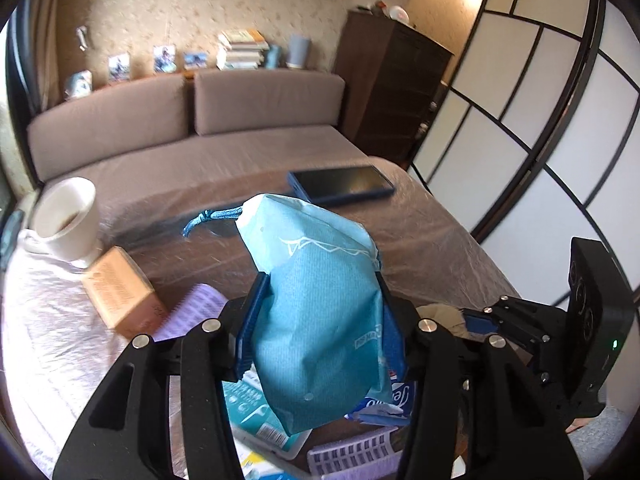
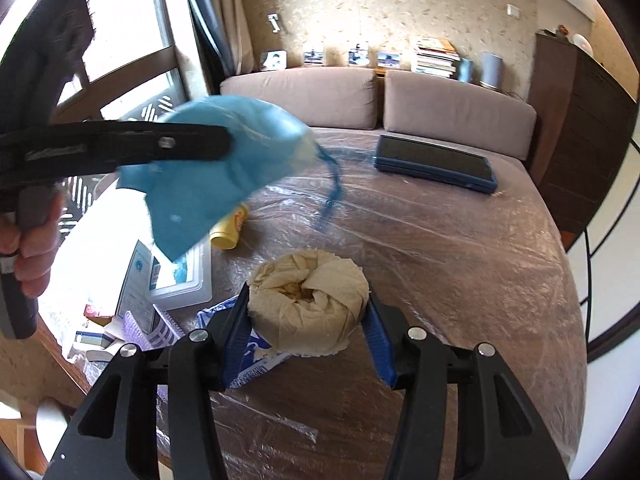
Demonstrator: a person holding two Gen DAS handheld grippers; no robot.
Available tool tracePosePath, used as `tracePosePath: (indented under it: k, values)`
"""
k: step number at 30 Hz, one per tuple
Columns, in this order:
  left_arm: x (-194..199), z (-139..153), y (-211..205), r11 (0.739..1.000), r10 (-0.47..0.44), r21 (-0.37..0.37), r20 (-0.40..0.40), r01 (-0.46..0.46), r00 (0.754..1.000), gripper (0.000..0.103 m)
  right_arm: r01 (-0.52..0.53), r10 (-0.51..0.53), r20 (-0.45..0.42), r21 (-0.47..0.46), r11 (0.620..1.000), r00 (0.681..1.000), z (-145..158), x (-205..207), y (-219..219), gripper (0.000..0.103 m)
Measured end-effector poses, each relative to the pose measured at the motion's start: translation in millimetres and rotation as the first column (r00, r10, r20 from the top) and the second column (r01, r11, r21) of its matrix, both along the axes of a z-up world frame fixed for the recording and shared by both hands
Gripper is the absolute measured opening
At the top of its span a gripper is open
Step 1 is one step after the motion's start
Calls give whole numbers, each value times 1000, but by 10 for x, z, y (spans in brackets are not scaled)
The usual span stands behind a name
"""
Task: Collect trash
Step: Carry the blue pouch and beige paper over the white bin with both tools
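At the far left of the left wrist view a white cup [image 1: 66, 220] lay tipped on its side on the plastic-covered worktop [image 1: 420, 248], its base just beside an orange box [image 1: 120, 296]. A lilac comb-like piece [image 1: 192, 312] showed next to the box. In the middle, the left gripper [image 1: 320, 320] had its jaws closed against the sides of a blue paper bag [image 1: 316, 320], held up off the worktop with its blue cord [image 1: 212, 218] hanging from the top. Beneath the bag lay a printed packet [image 1: 256, 412] and a blue wrapper [image 1: 380, 404]. Beyond it a dark tablet [image 1: 344, 184] in a blue case rested flat. The right gripper [image 1: 520, 320] was partly visible at the right edge.

In the right wrist view, a hand [image 2: 28, 248] gripped the left tool's handle at the left, and the bag hung above a yellow cup [image 2: 230, 228] lying on its side and a clear plastic box [image 2: 184, 276]. Centrally, the right gripper's jaws pressed on both sides of a crumpled beige paper wad [image 2: 308, 300], low over the worktop. A sofa [image 2: 440, 112] stood behind.
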State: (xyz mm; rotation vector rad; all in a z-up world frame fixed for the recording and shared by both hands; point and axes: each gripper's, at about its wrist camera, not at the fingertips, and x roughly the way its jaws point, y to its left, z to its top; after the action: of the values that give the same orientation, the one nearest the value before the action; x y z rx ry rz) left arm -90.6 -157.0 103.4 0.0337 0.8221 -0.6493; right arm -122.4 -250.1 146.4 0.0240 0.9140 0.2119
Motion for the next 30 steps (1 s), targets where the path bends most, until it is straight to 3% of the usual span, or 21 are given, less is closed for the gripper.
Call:
tracePosePath:
  k: [13,24,30]
  values:
    - [-591,153,412,985,163,-58,28,-162,986,51,74,-74,-4,10,997,997,213,-321,-119,51]
    - [-1173,193,545,965,262,-13,58,-262,963,51,66,-66,16,21,998,998,414,-753,-169,51]
    - [-1494,80,584,957,291,11,32,-291,956,51,36,-37,11,23,999,999,456,-1015,-163,51]
